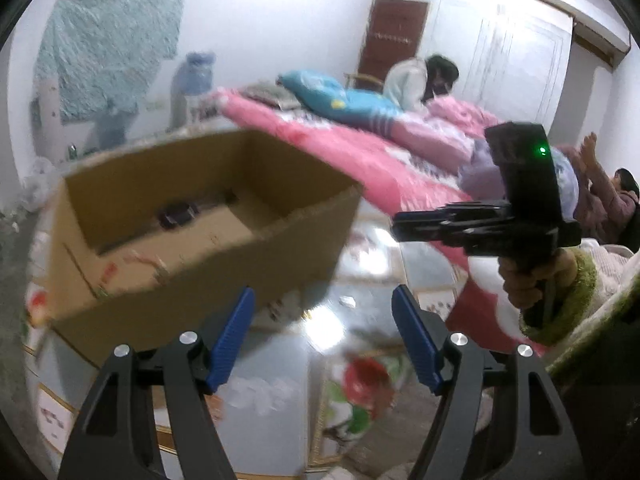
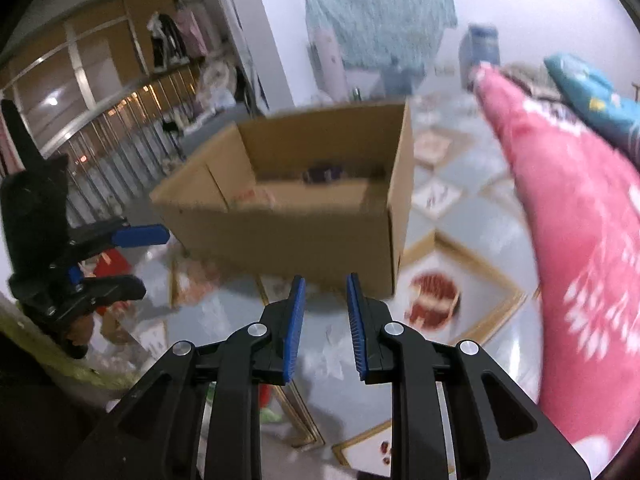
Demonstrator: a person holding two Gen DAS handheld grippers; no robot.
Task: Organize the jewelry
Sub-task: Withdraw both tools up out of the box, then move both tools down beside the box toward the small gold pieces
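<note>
An open cardboard box (image 1: 192, 248) sits on the floor (image 1: 360, 320), plain brown, with a little red and green print on its near wall. Inside, on the bottom, lies a small dark thing (image 1: 176, 214) — too blurred to tell what it is. From the right wrist view the box (image 2: 304, 216) shows the same dark item (image 2: 322, 174) near its far wall.

The floor is glossy tile with gold-edged floral patterns. A bed with a pink quilt (image 1: 360, 152) and a blue pillow (image 1: 340, 98) runs along one side, just beside the box; a teal cloth (image 1: 108, 48) hangs on the white wall behind. 2 people are by the bed in the background.

The box's long axis runs left to right in the right wrist view, its open top facing up.

The left tongs (image 1: 322, 304) stand wide with nothing between the blue pads, hovering near the box's near corner. The right tongs (image 2: 323, 292) are narrow but not closed, a clear gap between the pads and nothing in it, pointing at the box's near wall. A hand (image 1: 524, 284) in a green fuzzy sleeve grips the right tool's handle.
</note>
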